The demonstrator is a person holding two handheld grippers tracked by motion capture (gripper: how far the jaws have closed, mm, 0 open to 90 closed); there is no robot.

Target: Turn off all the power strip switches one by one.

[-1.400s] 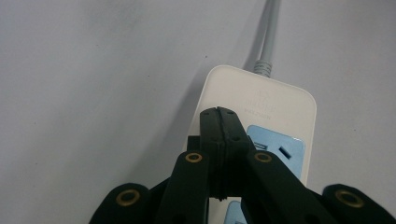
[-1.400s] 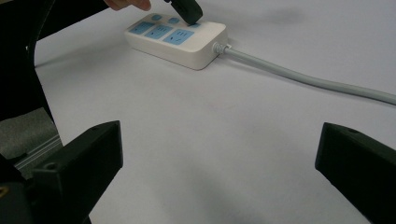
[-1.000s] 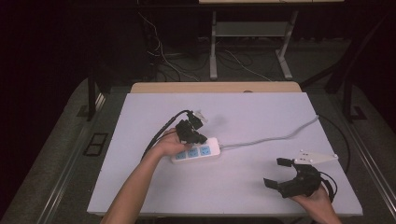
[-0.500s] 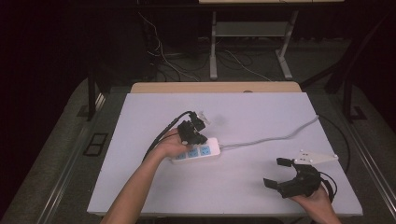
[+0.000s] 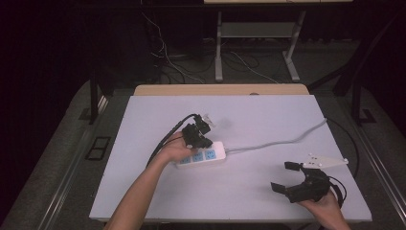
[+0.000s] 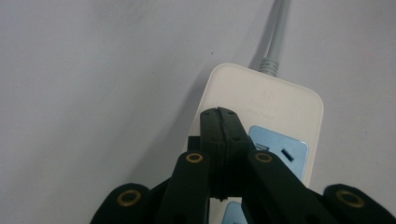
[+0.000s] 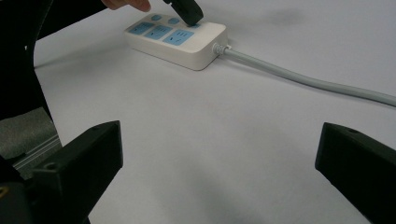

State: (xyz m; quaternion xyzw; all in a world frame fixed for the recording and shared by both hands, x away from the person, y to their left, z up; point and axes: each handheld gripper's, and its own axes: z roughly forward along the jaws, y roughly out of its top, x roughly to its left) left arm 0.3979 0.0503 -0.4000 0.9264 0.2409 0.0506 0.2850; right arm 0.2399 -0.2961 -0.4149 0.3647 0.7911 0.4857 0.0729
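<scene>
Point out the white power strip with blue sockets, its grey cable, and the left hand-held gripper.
White power strip with blue sockets [image 7: 198,49], right gripper view, side wall.
Grey cable [image 5: 282,141], high view, mid-length.
Left hand-held gripper [image 6: 219,122], left gripper view, closed tips.

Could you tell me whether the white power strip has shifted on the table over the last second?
No. The power strip lies at the same spot relative to the table's wooden far edge, with the shut left tongs over it.
</scene>
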